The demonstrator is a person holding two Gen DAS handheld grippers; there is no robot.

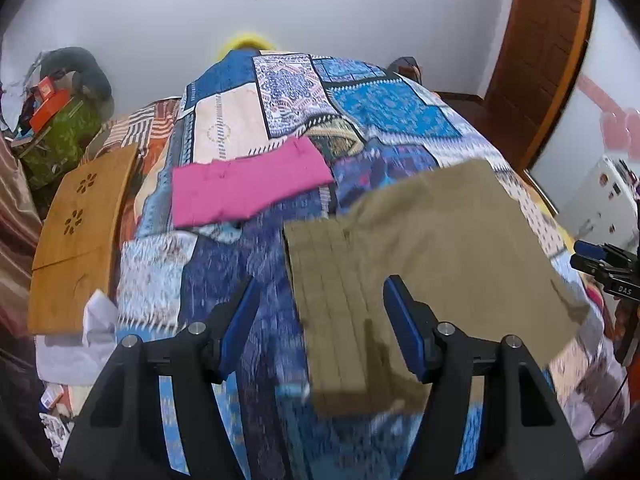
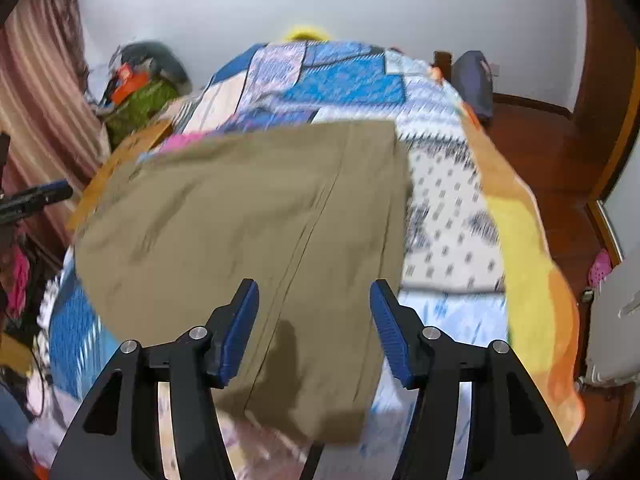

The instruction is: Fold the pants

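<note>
The khaki pants (image 1: 424, 256) lie folded flat on the patterned bedspread (image 1: 248, 280), at the near right of the bed. They also fill the middle of the right wrist view (image 2: 256, 232), with a seam running down them. My left gripper (image 1: 320, 304) is open and empty above the pants' left edge. My right gripper (image 2: 314, 304) is open and empty above the pants' near end. The right gripper's tip shows at the far right in the left wrist view (image 1: 600, 264).
A folded pink garment (image 1: 248, 188) lies on the bed beyond the pants. A wooden board (image 1: 76, 236) rests along the bed's left side. Clutter with a green bag (image 1: 64, 136) is at the back left. A wooden door (image 1: 544, 60) and floor are to the right.
</note>
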